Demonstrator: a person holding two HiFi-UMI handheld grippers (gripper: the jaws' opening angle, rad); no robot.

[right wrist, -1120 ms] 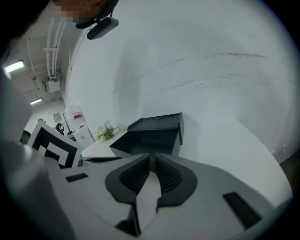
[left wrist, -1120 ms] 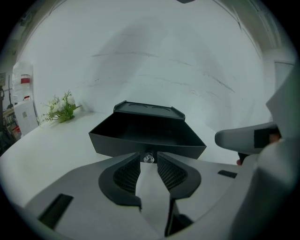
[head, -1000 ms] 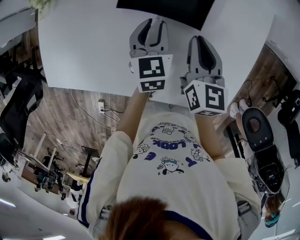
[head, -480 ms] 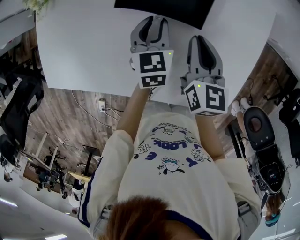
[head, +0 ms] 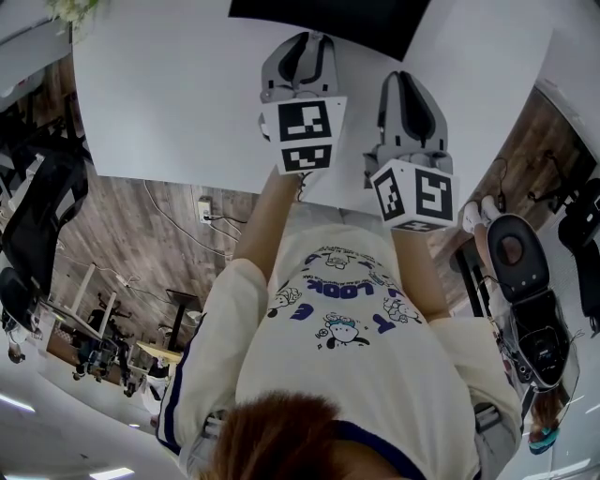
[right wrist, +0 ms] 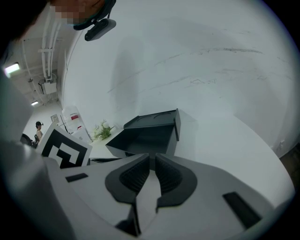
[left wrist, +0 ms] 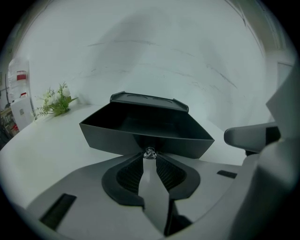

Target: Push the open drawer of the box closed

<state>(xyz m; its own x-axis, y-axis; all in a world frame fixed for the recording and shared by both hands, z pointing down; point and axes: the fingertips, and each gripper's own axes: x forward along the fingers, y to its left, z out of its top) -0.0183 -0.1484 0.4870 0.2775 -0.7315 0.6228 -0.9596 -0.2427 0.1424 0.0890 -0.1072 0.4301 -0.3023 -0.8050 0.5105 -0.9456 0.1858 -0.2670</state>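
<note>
Black plastic makes up the box (head: 328, 17), which sits at the top edge of the head view on a white table (head: 159, 94). In the left gripper view its drawer (left wrist: 140, 127) stands pulled out in the centre of the frame. The open tray faces the camera and the box's lid line shows behind it.

The left gripper (left wrist: 149, 160) has its 2 jaws drawn together. Their tips sit right at a small clear knob (left wrist: 149, 153) on the drawer front, though I cannot tell whether they pinch it or only press on it. In the head view this gripper reaches toward the box from just below it.

The right gripper (right wrist: 152, 160) sits lower and to the right in the head view, apart from the box. Its jaws are also closed, with only a thin slit between the ribbed pads and nothing in it. In its own view the box stands just above the jaw tips, with the drawer open toward the left.

A small green plant (left wrist: 56, 104) stands on the table at the left of the left gripper view.
</note>
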